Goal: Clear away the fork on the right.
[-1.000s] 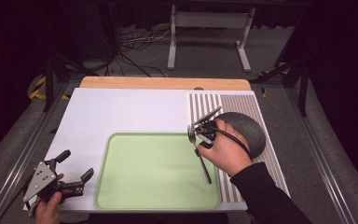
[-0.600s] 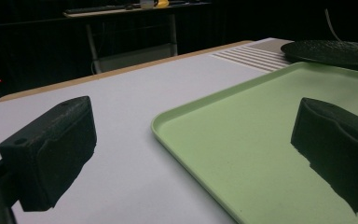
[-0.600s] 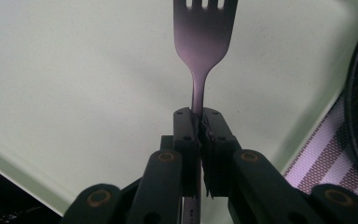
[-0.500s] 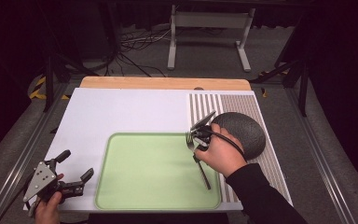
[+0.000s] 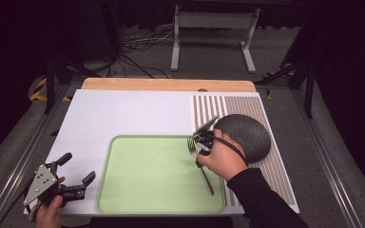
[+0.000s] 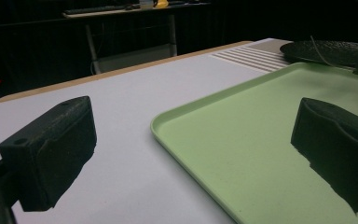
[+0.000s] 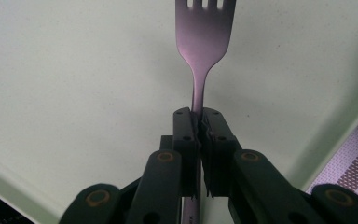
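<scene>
A metal fork (image 5: 200,162) hangs over the right part of the green tray (image 5: 147,180), tines toward the far side. My right gripper (image 5: 200,144) is shut on the fork's neck. In the right gripper view the fork (image 7: 204,42) rises from my shut right gripper (image 7: 198,122) with the green tray (image 7: 74,93) behind it. My left gripper (image 5: 76,173) rests open at the table's front left corner, just left of the tray. The left gripper view shows its two pads (image 6: 51,149) wide apart with the tray's rim (image 6: 168,135) between them and nothing held.
A dark round plate (image 5: 247,135) lies on the striped mat (image 5: 252,109) at the right, close behind my right hand. The white tabletop (image 5: 133,114) stretches to a wooden strip (image 5: 171,84) at the far edge. A metal stand (image 5: 211,33) and cables (image 5: 133,45) are on the floor beyond.
My right gripper has carried the fork leftward from the striped mat's edge to over the tray's right part. The left gripper has stayed put.
</scene>
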